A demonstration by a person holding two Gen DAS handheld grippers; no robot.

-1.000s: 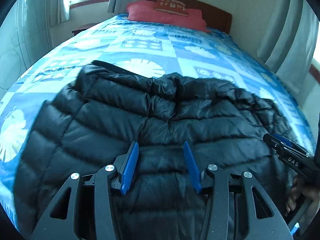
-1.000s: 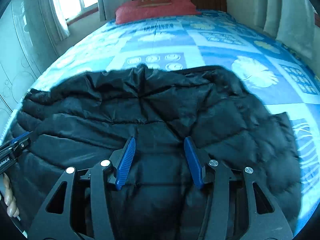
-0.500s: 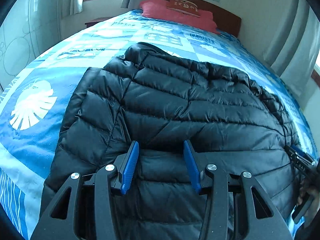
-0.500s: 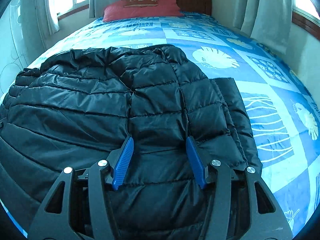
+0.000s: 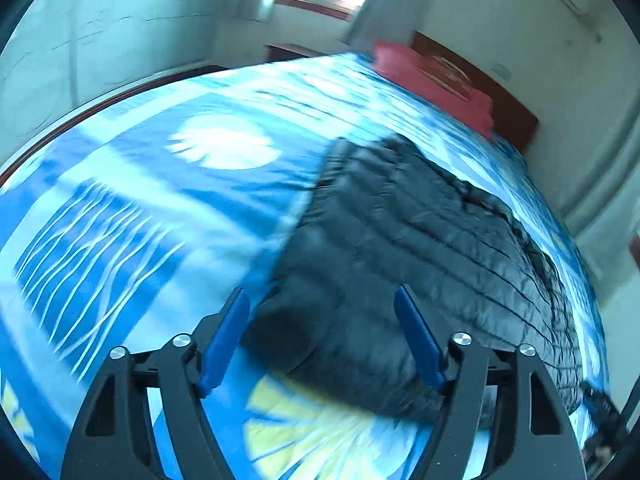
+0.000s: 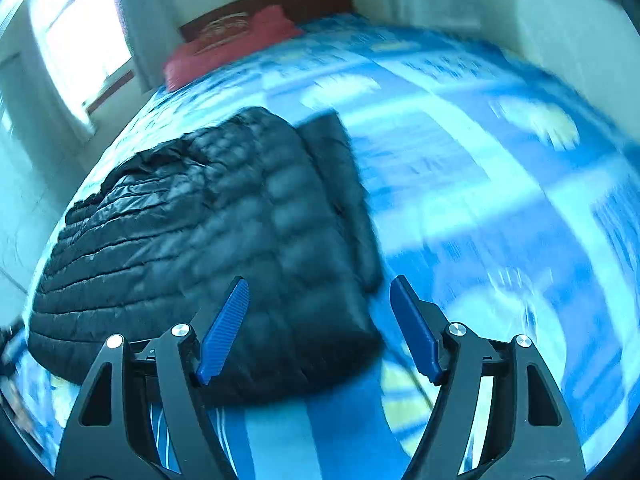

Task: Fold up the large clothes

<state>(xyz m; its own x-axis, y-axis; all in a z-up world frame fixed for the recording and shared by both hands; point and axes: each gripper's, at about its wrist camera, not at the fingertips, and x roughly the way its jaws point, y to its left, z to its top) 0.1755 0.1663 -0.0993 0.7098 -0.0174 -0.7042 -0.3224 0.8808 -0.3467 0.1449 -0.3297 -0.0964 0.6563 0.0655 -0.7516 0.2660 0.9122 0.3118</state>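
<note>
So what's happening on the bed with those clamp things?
A person is folding a black puffer jacket on a bed with a blue patterned bedspread. The left gripper and the right gripper are both open and hold nothing, each over a near corner of the jacket. The jacket lies in a folded bundle, and both views are blurred by motion.

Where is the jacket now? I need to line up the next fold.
The jacket lies on the bedspread at the foot end; right of centre in the left wrist view, left in the right wrist view, away from the pillow.
</note>
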